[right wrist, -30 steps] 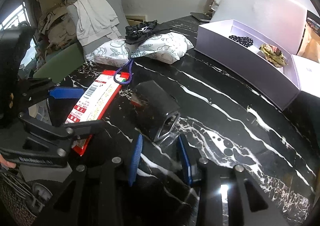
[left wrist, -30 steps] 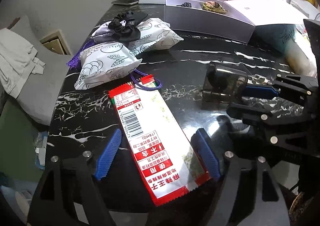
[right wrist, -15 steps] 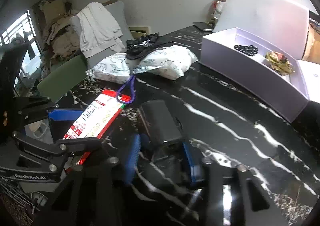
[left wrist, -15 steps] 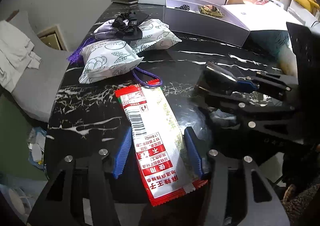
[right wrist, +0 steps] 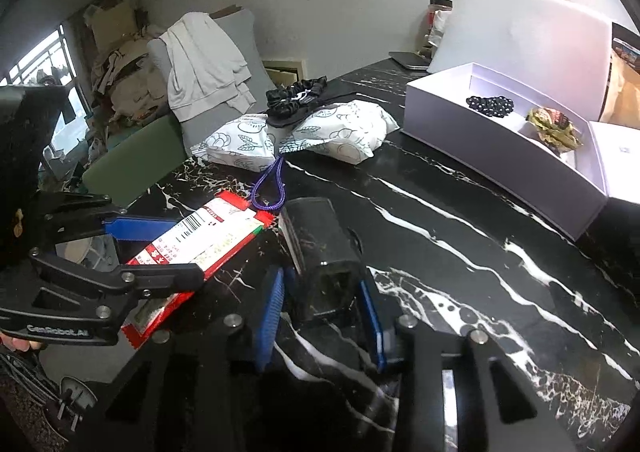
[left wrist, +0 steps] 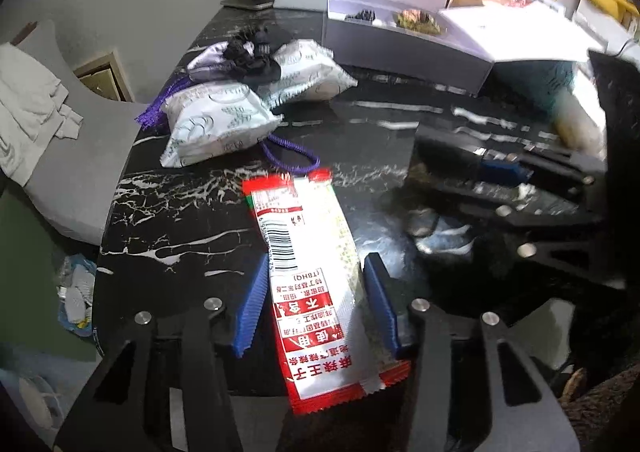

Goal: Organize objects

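Observation:
A long red and white snack packet (left wrist: pixel 312 276) lies flat on the black marble table (left wrist: pixel 180 211). My left gripper (left wrist: pixel 316 304) straddles its near half, blue pads on either side, apart from it. A small dark translucent box (right wrist: pixel 324 256) sits between the pads of my right gripper (right wrist: pixel 322 316), which is shut on it. The packet (right wrist: pixel 204 244) and the left gripper (right wrist: pixel 132 248) show at left in the right wrist view. A white open gift box (right wrist: pixel 500 139) holds a black bead item and a wrapped sweet.
Two white patterned pouches (left wrist: pixel 256 107) with a black scrunchie (left wrist: pixel 252 51) on top lie at the back left. A purple cord loop (left wrist: pixel 292 155) lies beside the packet's far end. A grey chair with white cloth (right wrist: pixel 208 63) stands past the table edge.
My right gripper has moved onto the dark box and shut on it. My left gripper has narrowed around the packet and slid forward along it.

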Demonstrator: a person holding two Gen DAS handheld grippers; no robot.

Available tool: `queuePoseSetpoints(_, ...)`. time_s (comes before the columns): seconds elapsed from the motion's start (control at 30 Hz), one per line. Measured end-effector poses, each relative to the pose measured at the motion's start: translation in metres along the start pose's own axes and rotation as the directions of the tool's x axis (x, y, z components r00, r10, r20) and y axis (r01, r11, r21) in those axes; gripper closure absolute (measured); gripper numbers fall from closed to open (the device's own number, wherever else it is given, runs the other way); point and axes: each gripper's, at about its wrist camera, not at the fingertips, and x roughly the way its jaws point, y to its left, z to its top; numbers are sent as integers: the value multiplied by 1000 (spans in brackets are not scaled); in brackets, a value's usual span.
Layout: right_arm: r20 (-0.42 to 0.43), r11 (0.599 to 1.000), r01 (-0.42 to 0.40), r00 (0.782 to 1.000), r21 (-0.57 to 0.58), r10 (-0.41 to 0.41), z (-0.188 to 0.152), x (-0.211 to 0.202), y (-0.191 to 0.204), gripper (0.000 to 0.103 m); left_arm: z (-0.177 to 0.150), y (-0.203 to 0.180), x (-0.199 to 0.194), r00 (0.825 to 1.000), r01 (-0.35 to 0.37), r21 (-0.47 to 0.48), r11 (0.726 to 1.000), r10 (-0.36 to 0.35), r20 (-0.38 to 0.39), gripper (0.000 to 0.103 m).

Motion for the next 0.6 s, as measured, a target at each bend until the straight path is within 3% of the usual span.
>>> queuePoseSetpoints(0.3,-8,1000,7,1000,16,-7,-4,-2,-7,66,5,-7,13,999,-42,38,998,43,-4,46)
queuePoseSetpoints(0.43,-10,1000,4,1000,19,-4,-5,-1,-7,66,8,-12,14,999,-40,49,998,40,17,57)
queuePoseSetpoints(0.6,-2,1000,3,1000,13,-3,-6,-4,-7,67,10,-13,10,1000,-7,55,998,7,11,59)
